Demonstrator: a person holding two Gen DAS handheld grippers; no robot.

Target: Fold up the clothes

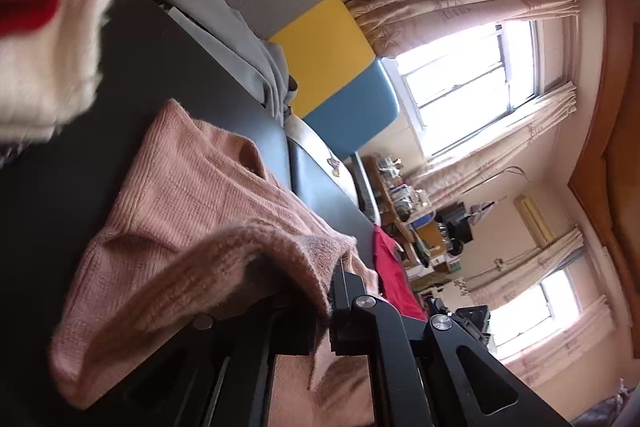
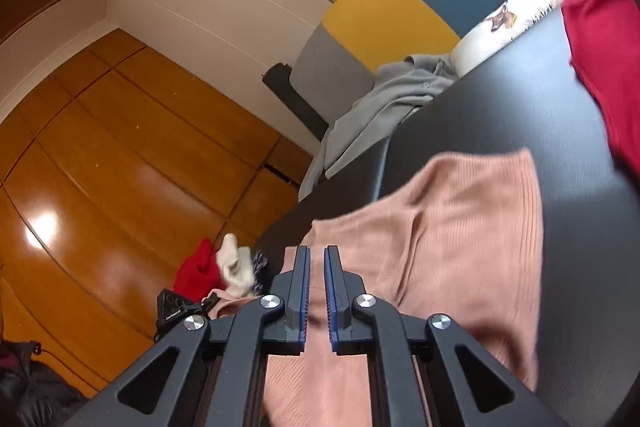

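While the left tongs [image 1: 340, 279] tilt slightly downward, shut on a fold of the pink ribbed sweater [image 1: 188, 211], the knit drapes over their black fingers. Nearly closed, with a narrow gap between blue-ridged pads, the right tongs [image 2: 317, 267] grip nothing. Most of the sweater lies rumpled on the smooth black counter [image 2: 500, 107], near its edge.

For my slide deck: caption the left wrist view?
Left gripper shut on pink knit sweater, lifting its edge over the black table.
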